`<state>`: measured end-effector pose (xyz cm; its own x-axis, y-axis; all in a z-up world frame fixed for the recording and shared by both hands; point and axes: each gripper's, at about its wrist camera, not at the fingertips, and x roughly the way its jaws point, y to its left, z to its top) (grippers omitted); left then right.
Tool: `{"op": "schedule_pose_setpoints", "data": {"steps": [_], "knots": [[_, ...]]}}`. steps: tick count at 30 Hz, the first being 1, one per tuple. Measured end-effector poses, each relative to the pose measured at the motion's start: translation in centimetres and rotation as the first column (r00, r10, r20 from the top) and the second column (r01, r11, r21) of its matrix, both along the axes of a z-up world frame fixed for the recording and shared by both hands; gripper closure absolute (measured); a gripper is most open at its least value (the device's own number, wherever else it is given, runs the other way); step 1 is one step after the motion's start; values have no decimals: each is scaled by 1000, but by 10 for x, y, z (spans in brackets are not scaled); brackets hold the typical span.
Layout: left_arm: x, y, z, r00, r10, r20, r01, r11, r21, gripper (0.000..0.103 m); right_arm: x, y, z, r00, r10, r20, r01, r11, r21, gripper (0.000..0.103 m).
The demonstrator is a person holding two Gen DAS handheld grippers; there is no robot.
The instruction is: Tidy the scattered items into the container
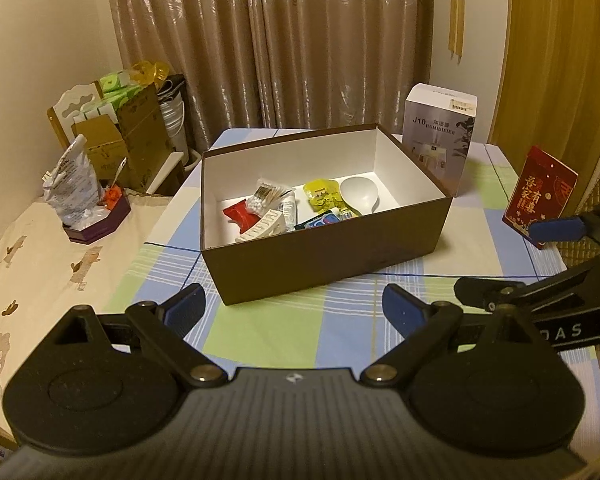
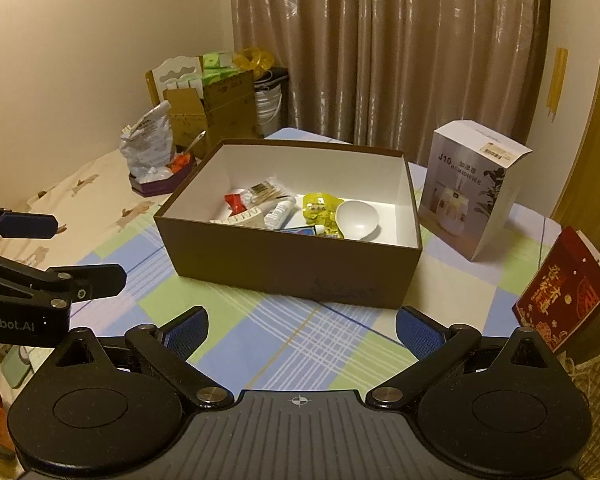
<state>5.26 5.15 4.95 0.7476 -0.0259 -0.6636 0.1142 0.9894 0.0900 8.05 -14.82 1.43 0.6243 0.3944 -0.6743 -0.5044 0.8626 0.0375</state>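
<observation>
A brown box (image 1: pixel 332 252) with a white inside stands open on the checked tablecloth; it also shows in the right wrist view (image 2: pixel 292 272). Inside lie a white scoop (image 1: pixel 360 196), a yellow packet (image 1: pixel 322 194), a pack of cotton swabs (image 1: pixel 266 196), a red packet (image 1: pixel 238 214), a white hair claw (image 1: pixel 260 230) and a small tube (image 2: pixel 278 212). My left gripper (image 1: pixel 296 308) is open and empty, just in front of the box. My right gripper (image 2: pixel 302 330) is open and empty, also in front of the box.
A white humidifier carton (image 2: pixel 472 188) stands right of the box. A red envelope pack (image 2: pixel 564 300) leans at the table's right edge. A purple tray with a plastic bag (image 1: pixel 88 216) sits on the bed at left. Cardboard boxes (image 1: pixel 132 140) stand behind it.
</observation>
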Motion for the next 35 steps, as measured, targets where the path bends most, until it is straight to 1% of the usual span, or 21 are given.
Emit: {"op": "schedule_pose_setpoints", "data": {"steps": [3, 10, 22, 35], "knots": [[-5, -3, 0, 1000, 11, 8, -11, 1000, 12, 10, -4, -3, -1, 1000, 8, 3, -8, 1000, -2, 0], [-15, -9, 1, 999, 18, 30, -18, 1000, 14, 10, -13, -6, -2, 999, 33, 19, -32, 999, -23, 0], [-27, -12, -5, 999, 37, 31, -37, 999, 27, 10, -20, -13, -7, 999, 48, 16, -48, 999, -24, 0], [-27, -17, -4, 999, 31, 35, -32, 999, 29, 10, -22, -11, -11, 998, 68, 14, -67, 997, -28, 0]]}}
